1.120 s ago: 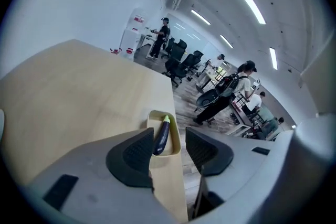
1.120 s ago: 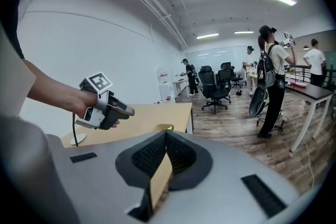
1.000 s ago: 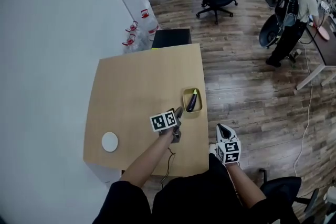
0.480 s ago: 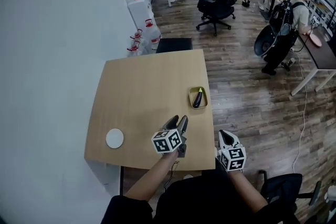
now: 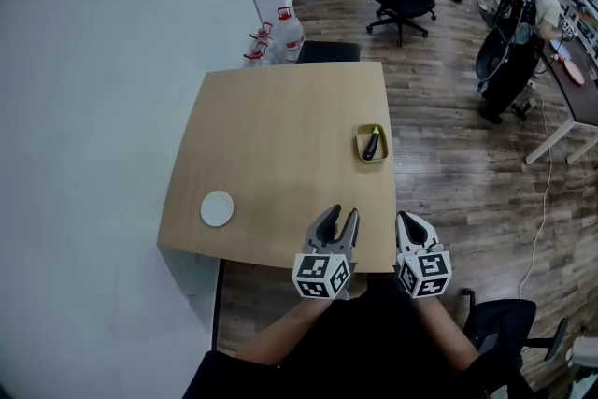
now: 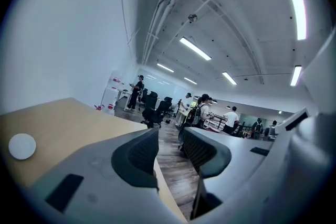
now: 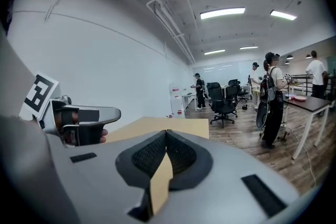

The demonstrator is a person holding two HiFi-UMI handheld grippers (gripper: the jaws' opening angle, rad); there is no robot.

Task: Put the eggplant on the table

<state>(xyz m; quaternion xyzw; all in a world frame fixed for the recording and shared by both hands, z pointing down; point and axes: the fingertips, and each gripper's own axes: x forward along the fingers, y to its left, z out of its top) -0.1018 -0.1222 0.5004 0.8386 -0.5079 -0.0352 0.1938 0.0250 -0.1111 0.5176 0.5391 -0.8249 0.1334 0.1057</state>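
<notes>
Purple eggplant (image 5: 374, 145) is lying in the small yellow tray (image 5: 361, 149) at the right edge of the wooden table (image 5: 280, 126), not yet on the tabletop. Both tools are back at the near edge, well apart from it.

Left gripper (image 5: 341, 218): jaws apart but closing, nothing between them; its own view shows only floor and table edge through the gap. Right gripper (image 5: 412, 227): jaws together at the tips, empty.

Risks as I read them:
- Left jaws narrowing this early. If they get to the eggplant too tight, the tips will shove it instead of straddling it.
- Right gripper would need to open before it's any use, and poking in closed just pushes the tray.
- Tray is light-looking and right on the table edge. Any sideways nudge or a drag on lift-off could take tray and eggplant onto the floor.
- Eggplant skin looks glossy and the body tapers, so a grip near the thin end could squirt out. Mid-body, across the width, looks safer.
- It's rounded, so a set-down near the edge could roll off. Plenty of bare top between the tray and the white disc (image 5: 217, 208).
</notes>
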